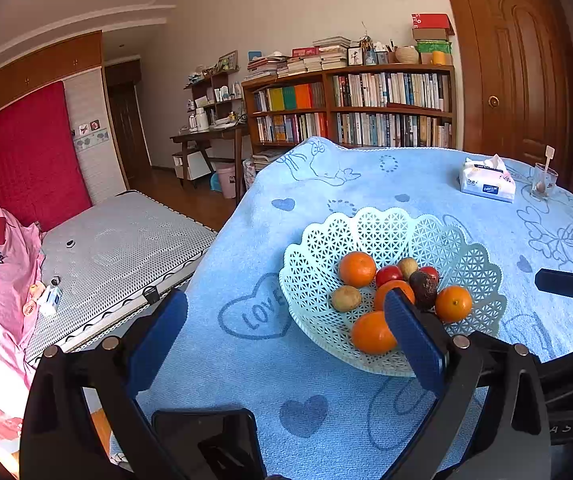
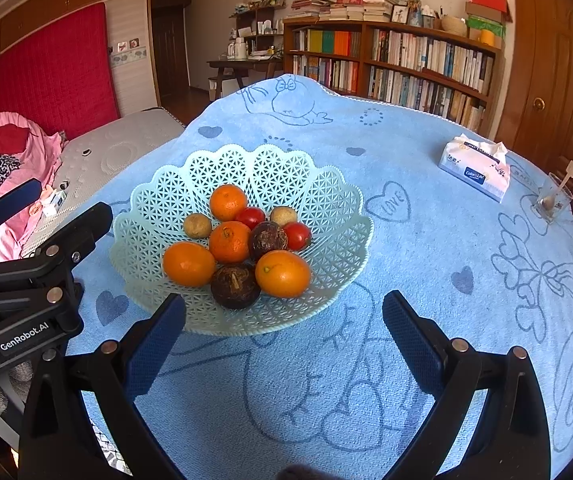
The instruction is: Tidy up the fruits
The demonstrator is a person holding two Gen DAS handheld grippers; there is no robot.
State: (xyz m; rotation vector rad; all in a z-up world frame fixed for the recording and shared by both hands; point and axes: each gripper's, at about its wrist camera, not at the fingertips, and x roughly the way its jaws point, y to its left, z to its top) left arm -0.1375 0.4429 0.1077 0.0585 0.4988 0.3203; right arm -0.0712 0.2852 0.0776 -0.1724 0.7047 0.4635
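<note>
Nine fruits, oranges, red tomatoes and brown fruit, sit piled in a pale green lattice plastic basket on the blue towel-covered worktop. Both the left tool and right tool gape empty nearby. Nudging the heap could likely send round fruit rolling out.

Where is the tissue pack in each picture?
Left wrist view: the tissue pack lies far back on the right of the blue cloth, beside a glass cup.
Right wrist view: the tissue pack lies at upper right, well beyond the basket.
Shared landmark: the pale green lattice fruit basket, nearer the cameras and left of the pack in both.
</note>
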